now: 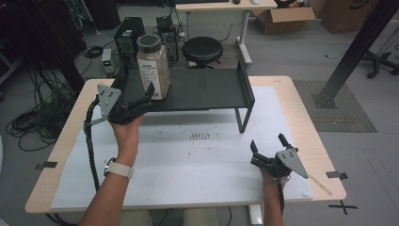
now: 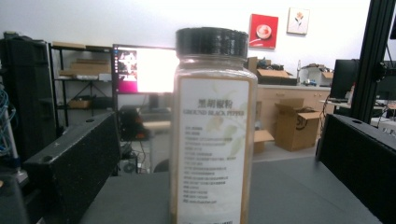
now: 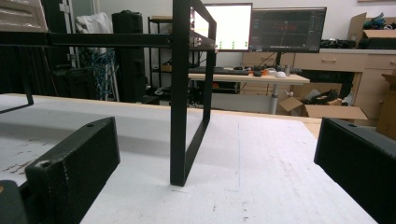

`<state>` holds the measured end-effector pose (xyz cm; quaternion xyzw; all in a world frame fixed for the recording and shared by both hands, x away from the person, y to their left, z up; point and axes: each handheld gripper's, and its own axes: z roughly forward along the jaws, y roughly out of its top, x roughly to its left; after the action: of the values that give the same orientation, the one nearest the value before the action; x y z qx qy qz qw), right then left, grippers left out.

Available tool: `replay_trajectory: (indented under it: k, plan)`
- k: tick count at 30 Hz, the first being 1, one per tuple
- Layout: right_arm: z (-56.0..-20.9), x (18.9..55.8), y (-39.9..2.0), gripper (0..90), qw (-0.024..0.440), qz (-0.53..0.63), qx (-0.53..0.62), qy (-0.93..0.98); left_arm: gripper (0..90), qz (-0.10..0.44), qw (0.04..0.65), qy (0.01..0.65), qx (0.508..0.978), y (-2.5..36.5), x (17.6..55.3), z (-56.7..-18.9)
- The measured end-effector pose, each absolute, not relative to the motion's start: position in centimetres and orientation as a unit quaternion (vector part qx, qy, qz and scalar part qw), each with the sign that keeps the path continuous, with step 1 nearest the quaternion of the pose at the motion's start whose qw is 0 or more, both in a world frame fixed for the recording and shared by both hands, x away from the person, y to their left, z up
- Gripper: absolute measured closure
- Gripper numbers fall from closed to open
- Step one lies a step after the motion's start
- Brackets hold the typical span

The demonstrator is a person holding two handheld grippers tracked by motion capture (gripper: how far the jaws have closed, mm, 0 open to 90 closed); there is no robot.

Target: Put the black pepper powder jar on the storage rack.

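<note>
On the black metal shelf riser (image 1: 202, 89) at the far side of the white-topped surface (image 1: 188, 160), the tall clear ground-pepper jar with a black lid (image 1: 153, 66) stands upright, its long axis vertical. The left tongs (image 1: 137, 96) are wide, 2 jaws flanking the jar (image 2: 212, 126) without touching. The right tongs (image 1: 269, 145), also wide and empty, sit well apart; the left hand is nearer.
</note>
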<state>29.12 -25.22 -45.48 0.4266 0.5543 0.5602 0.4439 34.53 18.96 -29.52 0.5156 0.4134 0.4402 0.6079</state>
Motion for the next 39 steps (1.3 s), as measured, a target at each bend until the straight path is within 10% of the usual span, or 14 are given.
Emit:
replay_trajectory:
  k: [39]
  plan:
    - [-45.5,29.0,-25.1,0.0,0.449,0.559,0.422,0.555,0.2,0.47,0.608,0.413,0.489,26.2,27.8,-33.7]
